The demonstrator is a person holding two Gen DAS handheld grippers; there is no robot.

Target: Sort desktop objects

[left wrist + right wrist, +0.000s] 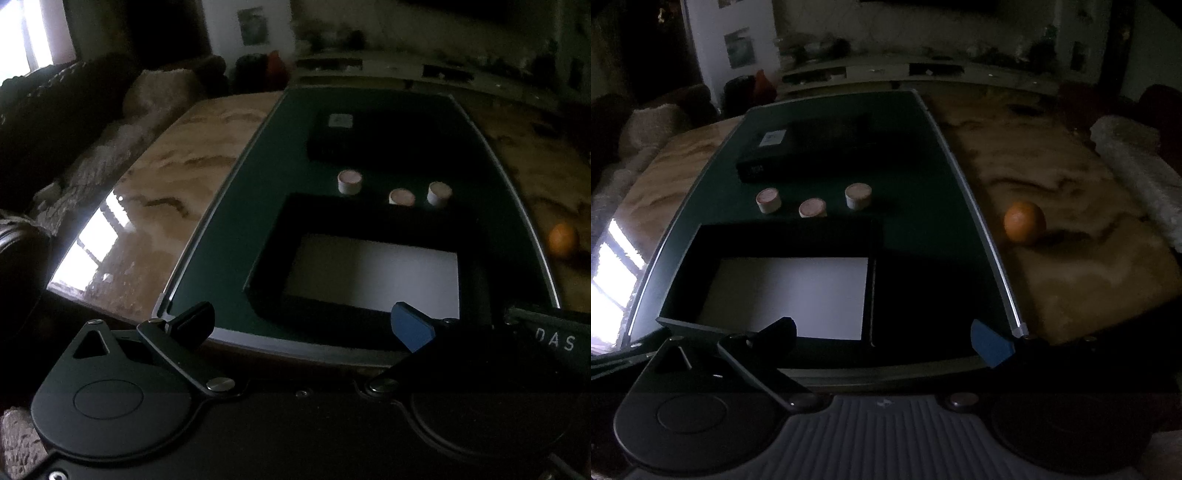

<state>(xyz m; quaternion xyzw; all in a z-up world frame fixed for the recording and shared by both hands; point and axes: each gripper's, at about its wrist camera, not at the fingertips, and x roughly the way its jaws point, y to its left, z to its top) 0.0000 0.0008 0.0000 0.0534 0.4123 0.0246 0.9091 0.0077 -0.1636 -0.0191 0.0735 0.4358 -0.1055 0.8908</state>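
Note:
On a dark green mat (258, 206) (923, 206) stand three short pale cylinders in a row (349, 181) (402, 196) (439, 192), also seen from the right wrist (768, 199) (812, 207) (858, 196). Nearer me lies an open black box with a white floor (373, 277) (786, 295). Behind the cylinders rests a closed black box with a white label (369, 140) (812, 147). My left gripper (303, 326) hangs open over the mat's near edge, nothing between its fingers. My right gripper (886, 341) is open too, above the near edge.
An orange (1024, 222) (563, 239) sits on the marbled tabletop (1071, 258) right of the mat. A pale rolled cloth (1137, 173) lies at the far right. A fuzzy blanket (92, 158) drapes a dark sofa on the left. A low shelf (923, 70) runs behind.

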